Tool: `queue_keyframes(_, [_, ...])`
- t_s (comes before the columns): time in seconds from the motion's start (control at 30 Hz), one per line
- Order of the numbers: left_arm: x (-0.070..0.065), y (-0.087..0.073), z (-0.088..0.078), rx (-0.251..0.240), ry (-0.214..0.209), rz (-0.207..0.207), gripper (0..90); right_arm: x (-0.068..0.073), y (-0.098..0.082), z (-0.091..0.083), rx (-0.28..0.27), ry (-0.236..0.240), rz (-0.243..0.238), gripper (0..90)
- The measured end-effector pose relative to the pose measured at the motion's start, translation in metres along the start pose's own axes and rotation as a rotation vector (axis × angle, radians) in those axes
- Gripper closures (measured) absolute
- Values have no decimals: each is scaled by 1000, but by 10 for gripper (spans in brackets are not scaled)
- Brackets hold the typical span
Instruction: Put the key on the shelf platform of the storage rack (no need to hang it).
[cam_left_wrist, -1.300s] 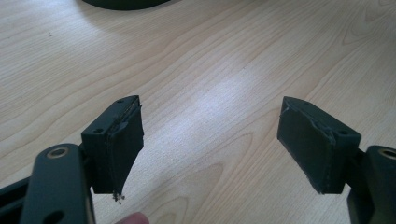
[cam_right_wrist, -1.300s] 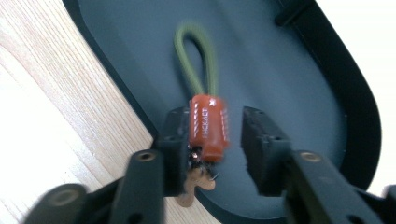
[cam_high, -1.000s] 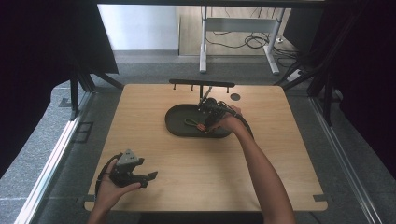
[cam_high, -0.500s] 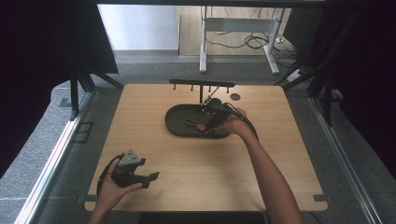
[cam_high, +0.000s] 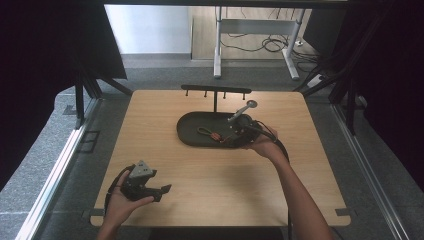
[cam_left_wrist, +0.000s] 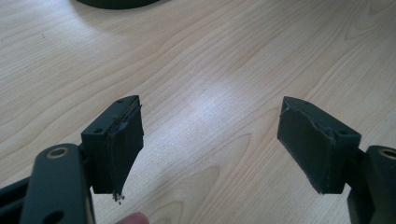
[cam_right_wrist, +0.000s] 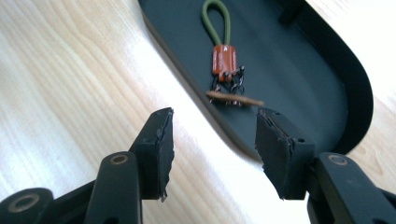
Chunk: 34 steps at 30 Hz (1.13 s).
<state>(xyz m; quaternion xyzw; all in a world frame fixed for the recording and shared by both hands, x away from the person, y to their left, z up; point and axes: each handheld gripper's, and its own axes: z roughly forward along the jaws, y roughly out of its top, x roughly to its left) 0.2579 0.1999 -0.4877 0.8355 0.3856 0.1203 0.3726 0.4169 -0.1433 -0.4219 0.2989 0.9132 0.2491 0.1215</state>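
Now, from the high view, we see our right gripper (cam_high: 239, 136) at the dark tray's (cam_high: 187, 135) near rim and our left gripper (cam_high: 150, 187) idle, jaws wide. In the right gripper view, our jaws, just opening, hold nothing; the keychain (cam_right_wrist: 223, 60) lies in the tray, seemingly placed.

right gripper (cam_right_wrist: 212, 140) jaws just opening, nothing between; left gripper (cam_left_wrist: 210, 140) agape.

Keychain (cam_right_wrist: 223, 65): green cord loop, orange-brown tag, small dark chain links, thin brown bar, possibly a toggle. Lies flat inside dark oval tray (cam_right_wrist: 348, 84), near its front rim.
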Motion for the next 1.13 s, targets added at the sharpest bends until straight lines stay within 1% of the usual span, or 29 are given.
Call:
queue_keyframes(0.07, [0,0,0,2,3,1,229,1,-7,-5,-12,2,0,479])
queue_keyframes(0.1, [0,0,0,1,3,0,229,1,-13,-8,-25,4,5,479])
queue_keyframes(0.27, [-1,0,0,5,9,2,229,2,-33,-18,-52,5,20,480])
queue_keyframes(0.3, [-2,1,0,5,8,8,229,3,-38,-20,-57,6,25,480])
queue_keyframes(0.43, [-2,1,-1,3,16,6,230,8,-59,-27,-90,18,32,479])
queue_keyframes(0.57, [-1,0,-1,5,20,3,230,11,-80,-30,-112,27,48,478])
queue_keyframes(0.67, [-1,0,0,7,21,3,230,14,-97,-30,-113,32,67,473])
queue_keyframes(0.87, [-2,0,3,17,22,7,230,20,-122,-27,-127,46,92,474])
queue_keyframes(0.93, [-2,1,3,17,21,6,229,21,-127,-26,-132,41,103,473])
queue_keyframes(1.0, [-2,0,4,18,22,3,230,20,-129,-24,-125,38,103,464])
queue_keyframes(1.03, [-2,0,4,19,21,1,229,19,-130,-24,-130,31,105,463])
queue_keyframes(1.1, [-2,0,4,21,26,-4,229,18,-132,-25,-149,35,118,454])
queue_keyframes(1.13, [-2,0,5,22,26,-6,229,17,-134,-24,-149,36,126,443])
